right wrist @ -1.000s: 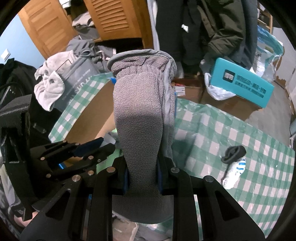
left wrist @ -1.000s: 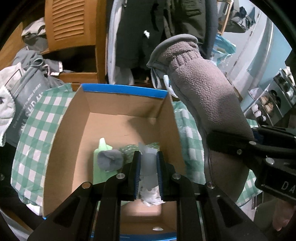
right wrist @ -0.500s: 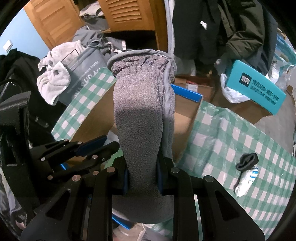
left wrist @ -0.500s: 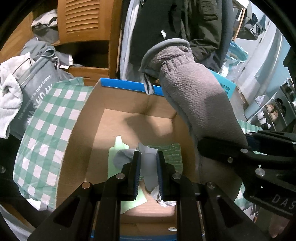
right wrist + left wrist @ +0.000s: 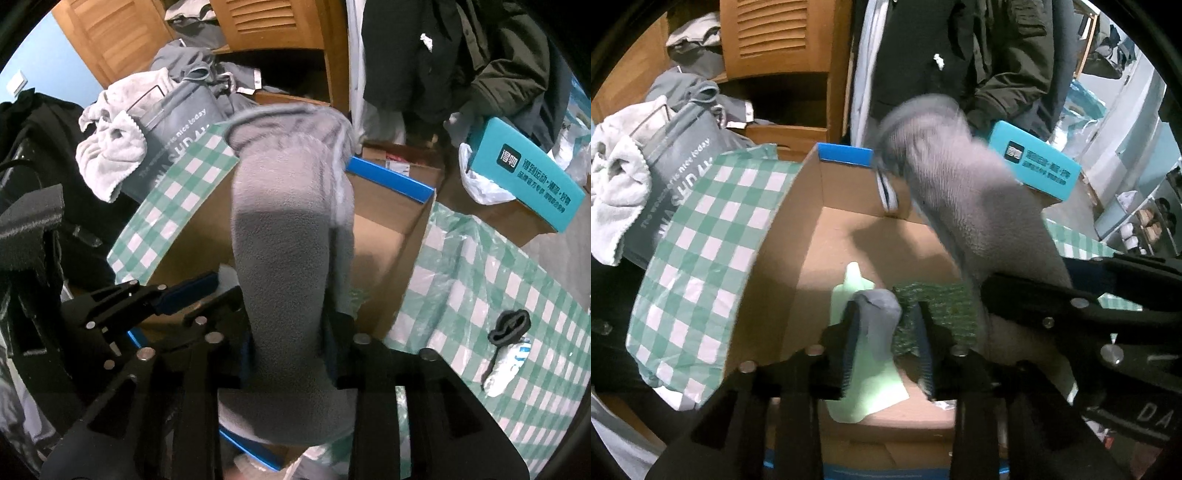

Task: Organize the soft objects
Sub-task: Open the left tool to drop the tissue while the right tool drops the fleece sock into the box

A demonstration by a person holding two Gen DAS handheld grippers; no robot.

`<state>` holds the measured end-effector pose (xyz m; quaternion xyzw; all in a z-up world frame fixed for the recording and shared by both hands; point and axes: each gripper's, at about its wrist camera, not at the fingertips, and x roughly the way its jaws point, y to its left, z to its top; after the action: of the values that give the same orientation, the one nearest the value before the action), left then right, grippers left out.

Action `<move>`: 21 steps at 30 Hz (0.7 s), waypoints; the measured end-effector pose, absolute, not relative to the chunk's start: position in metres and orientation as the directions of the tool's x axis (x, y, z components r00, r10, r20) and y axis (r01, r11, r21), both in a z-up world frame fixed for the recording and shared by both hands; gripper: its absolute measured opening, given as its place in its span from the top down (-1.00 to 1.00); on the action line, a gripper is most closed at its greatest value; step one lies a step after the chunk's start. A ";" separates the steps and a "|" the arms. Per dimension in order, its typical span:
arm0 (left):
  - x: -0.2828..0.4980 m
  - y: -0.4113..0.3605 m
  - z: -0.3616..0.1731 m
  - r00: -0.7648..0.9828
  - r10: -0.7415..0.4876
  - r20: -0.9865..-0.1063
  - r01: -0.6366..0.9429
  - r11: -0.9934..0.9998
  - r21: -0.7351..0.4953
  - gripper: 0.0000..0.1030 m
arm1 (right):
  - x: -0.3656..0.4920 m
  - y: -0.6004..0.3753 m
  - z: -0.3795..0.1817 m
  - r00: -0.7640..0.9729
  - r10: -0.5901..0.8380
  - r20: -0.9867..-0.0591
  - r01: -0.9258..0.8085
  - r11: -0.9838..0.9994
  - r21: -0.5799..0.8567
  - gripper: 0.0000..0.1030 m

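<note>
A cardboard box [image 5: 775,277] with a blue rim [image 5: 388,181] lies below both grippers. On its floor lie a pale green cloth [image 5: 853,288], a rolled grey sock [image 5: 879,317] and a green patterned piece [image 5: 934,306]. My left gripper [image 5: 886,347] hangs over them, jaws opening, with nothing gripped. The sock shows through the gap from below. A grey fleece glove [image 5: 288,258] stands upright between the fingers of my right gripper [image 5: 291,354]. Its jaws are opening and the pads look just off its sides. The glove [image 5: 979,206] is blurred in the left wrist view.
A green-and-white checked cloth [image 5: 498,277] covers the table around the box. A black loop and a white item [image 5: 506,347] lie on it at the right. A teal box [image 5: 528,173], a grey bag [image 5: 676,173] with a white towel, a louvred cabinet and hanging coats stand behind.
The left jaws spread and the white crumpled piece they held is gone from between them. The right jaws widened around the glove. Both grippers moved further over the box.
</note>
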<state>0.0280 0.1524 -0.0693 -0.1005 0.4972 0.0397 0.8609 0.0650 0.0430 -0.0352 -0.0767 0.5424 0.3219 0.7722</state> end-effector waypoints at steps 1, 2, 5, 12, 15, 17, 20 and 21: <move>0.027 0.153 -0.069 0.505 -0.021 -0.863 -0.171 0.977 -0.124 0.22 | 0.065 0.043 -0.035 0.208 0.412 -0.887 -0.581 0.781 0.227 0.23; 0.027 0.155 -0.068 0.506 -0.009 -0.862 -0.176 0.978 -0.114 0.18 | 0.066 0.042 -0.035 0.216 0.407 -0.888 -0.581 0.784 0.218 0.22; 0.027 0.158 -0.067 0.506 -0.001 -0.862 -0.192 0.975 -0.113 0.06 | 0.067 0.039 -0.034 0.218 0.405 -0.888 -0.576 0.788 0.218 0.21; 0.027 0.152 -0.067 0.504 -0.024 -0.863 -0.181 0.974 -0.133 -0.12 | 0.069 0.023 -0.029 0.232 0.407 -0.884 -0.556 0.801 0.223 -0.03; 0.028 0.145 -0.065 0.509 -0.040 -0.860 -0.163 0.977 -0.141 -0.25 | 0.067 0.014 -0.029 0.245 0.392 -0.887 -0.546 0.811 0.208 -0.17; 0.028 0.139 -0.063 0.515 -0.038 -0.856 -0.146 0.981 -0.131 -0.32 | 0.067 0.007 -0.030 0.253 0.386 -0.887 -0.535 0.820 0.204 -0.18; 0.027 0.131 -0.060 0.520 -0.038 -0.853 -0.130 0.984 -0.122 -0.35 | 0.066 -0.004 -0.031 0.260 0.375 -0.890 -0.515 0.833 0.200 -0.20; 0.027 0.129 -0.060 0.520 -0.043 -0.853 -0.126 0.984 -0.126 -0.35 | 0.066 -0.007 -0.032 0.263 0.372 -0.890 -0.509 0.837 0.200 -0.21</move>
<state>0.0275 0.1294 -0.0600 -0.0861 0.4894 0.0238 0.8675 0.0658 -0.0075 -0.0321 -0.0635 0.5397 0.2781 0.7921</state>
